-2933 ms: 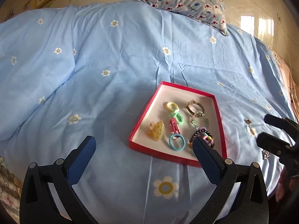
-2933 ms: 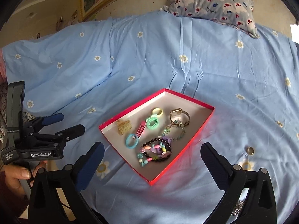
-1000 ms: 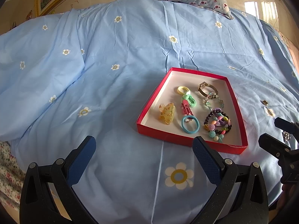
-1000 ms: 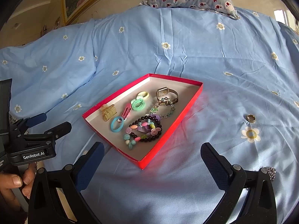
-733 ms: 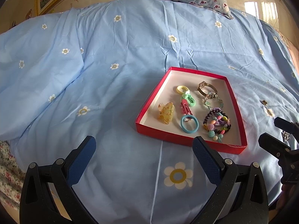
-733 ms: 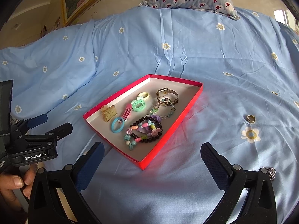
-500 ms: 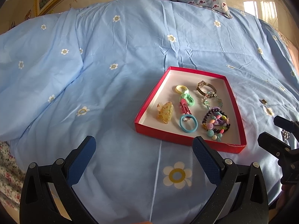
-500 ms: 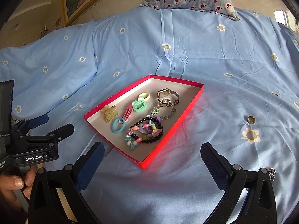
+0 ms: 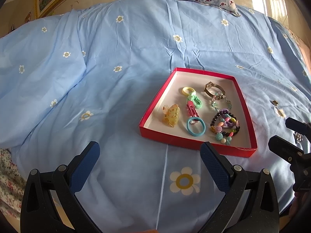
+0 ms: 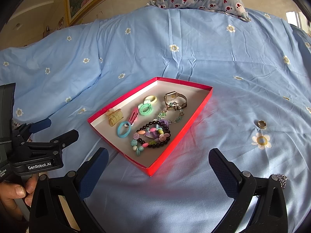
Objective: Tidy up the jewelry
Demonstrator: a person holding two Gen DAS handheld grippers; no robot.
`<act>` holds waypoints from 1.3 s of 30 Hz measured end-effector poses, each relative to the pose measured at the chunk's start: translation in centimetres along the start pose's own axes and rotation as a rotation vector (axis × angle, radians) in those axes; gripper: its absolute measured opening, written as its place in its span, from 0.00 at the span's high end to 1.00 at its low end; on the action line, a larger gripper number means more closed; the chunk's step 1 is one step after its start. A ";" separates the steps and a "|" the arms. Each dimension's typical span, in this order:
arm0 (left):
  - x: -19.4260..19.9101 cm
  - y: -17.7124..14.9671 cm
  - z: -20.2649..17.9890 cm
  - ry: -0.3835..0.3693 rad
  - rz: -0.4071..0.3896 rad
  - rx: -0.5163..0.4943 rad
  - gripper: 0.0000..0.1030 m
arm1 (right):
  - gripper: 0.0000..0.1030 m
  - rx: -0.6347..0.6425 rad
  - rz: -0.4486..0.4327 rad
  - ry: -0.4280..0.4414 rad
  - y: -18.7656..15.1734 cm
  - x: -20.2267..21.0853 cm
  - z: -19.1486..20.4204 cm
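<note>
1. Left wrist view: the left gripper [image 9: 149, 161] is wide open and holds nothing. It hangs over the blue bed cover [image 9: 116, 58].
2. The red tray [image 9: 194, 142] sits at about 1 o'clock from it. Inside lie a yellow hair claw [image 9: 171, 115], a blue hair tie [image 9: 196, 126], a pink clip [image 9: 192, 109], a green tie [image 9: 195, 100], a watch [image 9: 213, 89] and a bead bracelet [image 9: 225, 124].
3. A small ring [image 9: 274, 102] lies on the cover at 2 o'clock, well apart from the tray.
4. Right wrist view: the right gripper [image 10: 158, 165] is wide open too — nothing in it.
5. The tray [image 10: 175, 143] sits at 12 o'clock. The ring [image 10: 261, 124] lies at 2 o'clock, near a printed flower. A sparkly piece [image 10: 282, 180] peeks out by the right finger at 4 o'clock.
6. I think the step is picking up what is left outside the tray — the ring and the sparkly piece.
7. The next move likely needs the right gripper to go over the ring and pinch it gently, since it is small and the cover is soft.
</note>
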State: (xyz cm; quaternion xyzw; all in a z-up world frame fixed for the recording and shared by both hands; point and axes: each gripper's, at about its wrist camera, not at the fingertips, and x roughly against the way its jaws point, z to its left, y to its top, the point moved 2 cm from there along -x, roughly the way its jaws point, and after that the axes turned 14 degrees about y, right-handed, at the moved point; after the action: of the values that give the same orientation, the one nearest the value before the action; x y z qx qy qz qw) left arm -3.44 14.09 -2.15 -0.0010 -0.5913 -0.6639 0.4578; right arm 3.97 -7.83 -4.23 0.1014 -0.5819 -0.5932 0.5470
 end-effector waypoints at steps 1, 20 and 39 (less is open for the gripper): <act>0.0 0.0 0.0 0.000 0.000 0.000 0.00 | 0.00 0.000 0.000 0.000 0.0 0.0 0.0; 0.1 -0.1 -0.2 -0.008 0.001 -0.007 0.00 | 0.00 0.012 -0.003 0.000 0.2 0.1 0.3; 0.0 0.1 -0.5 -0.018 0.004 -0.019 0.00 | 0.00 0.022 -0.004 0.002 0.5 0.2 0.4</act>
State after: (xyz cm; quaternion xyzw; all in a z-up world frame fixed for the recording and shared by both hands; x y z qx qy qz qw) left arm -3.11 13.74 -2.19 -0.0126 -0.5893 -0.6684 0.4537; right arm 3.83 -7.61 -3.59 0.1094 -0.5878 -0.5877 0.5451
